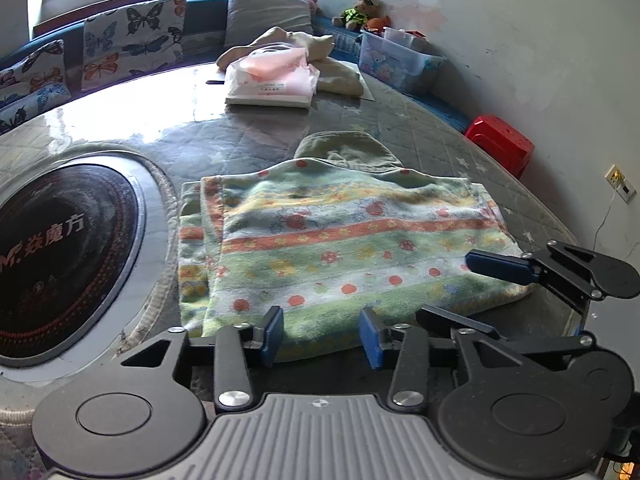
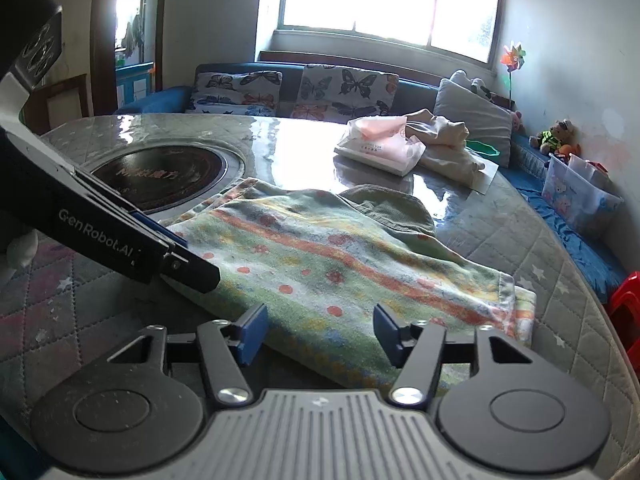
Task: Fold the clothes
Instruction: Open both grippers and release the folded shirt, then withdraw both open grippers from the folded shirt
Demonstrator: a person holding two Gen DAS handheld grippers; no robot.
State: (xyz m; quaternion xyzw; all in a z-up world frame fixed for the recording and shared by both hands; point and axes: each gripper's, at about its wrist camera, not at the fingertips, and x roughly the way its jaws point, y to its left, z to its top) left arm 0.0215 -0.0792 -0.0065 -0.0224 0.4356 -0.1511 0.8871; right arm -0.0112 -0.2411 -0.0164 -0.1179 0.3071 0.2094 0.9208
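Note:
A folded towel-like cloth with green, orange and floral stripes lies flat on the quilted table. An olive green garment sticks out from under its far edge. My left gripper is open at the cloth's near edge, and its blue pads stand apart on either side of the hem without pressing it. My right gripper is open too, over the near edge of the same cloth, further right. In the right wrist view the left gripper's fingers rest at the cloth's left corner.
A round black induction hob is set into the table left of the cloth. At the far side lie a tissue pack and crumpled cream cloth. Beyond the right table edge are a red stool and a plastic box.

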